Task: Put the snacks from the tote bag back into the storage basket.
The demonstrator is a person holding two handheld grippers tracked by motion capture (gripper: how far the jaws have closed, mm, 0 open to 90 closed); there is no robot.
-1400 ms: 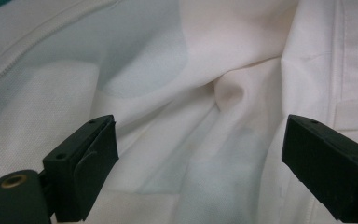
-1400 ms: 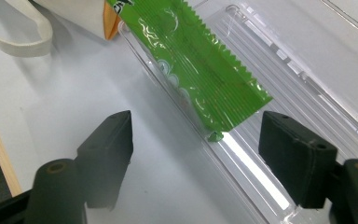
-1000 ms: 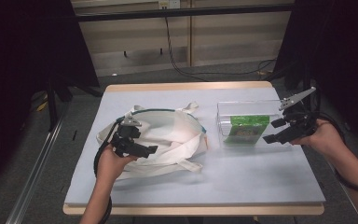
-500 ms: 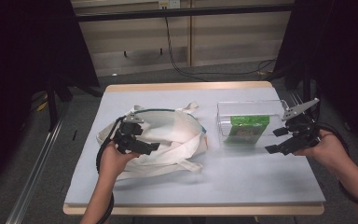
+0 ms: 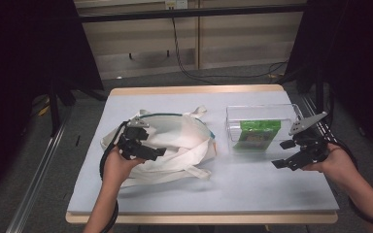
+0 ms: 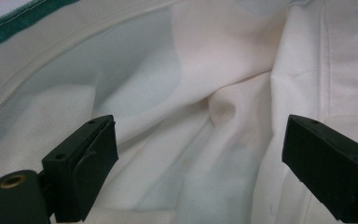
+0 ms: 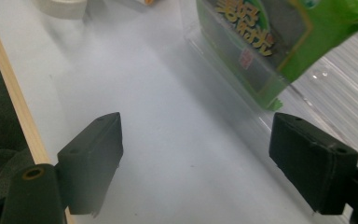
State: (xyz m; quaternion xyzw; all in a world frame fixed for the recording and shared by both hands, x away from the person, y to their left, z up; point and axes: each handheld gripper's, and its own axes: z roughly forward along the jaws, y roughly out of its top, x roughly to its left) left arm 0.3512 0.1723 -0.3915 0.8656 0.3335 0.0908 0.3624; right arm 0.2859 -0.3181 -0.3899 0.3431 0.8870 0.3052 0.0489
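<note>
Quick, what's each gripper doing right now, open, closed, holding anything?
Left gripper: open, empty, jaws spread over the white cloth bag.
Right gripper: open, empty, beside the clear box.

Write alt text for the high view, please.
A person holds the left gripper open over a white cloth bag and the right gripper open beside a clear box with a green packet inside, on a grey table.

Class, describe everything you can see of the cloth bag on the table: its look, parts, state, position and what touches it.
The cloth bag is cream-white woven fabric with a green-trimmed rim and long flat straps trailing toward the table's near edge. It lies slumped and creased on the left half of the grey table, its mouth facing up. The left gripper hangs over it, jaws wide apart with wrinkled fabric between them. It lies beside the clear box, apart from it.
</note>
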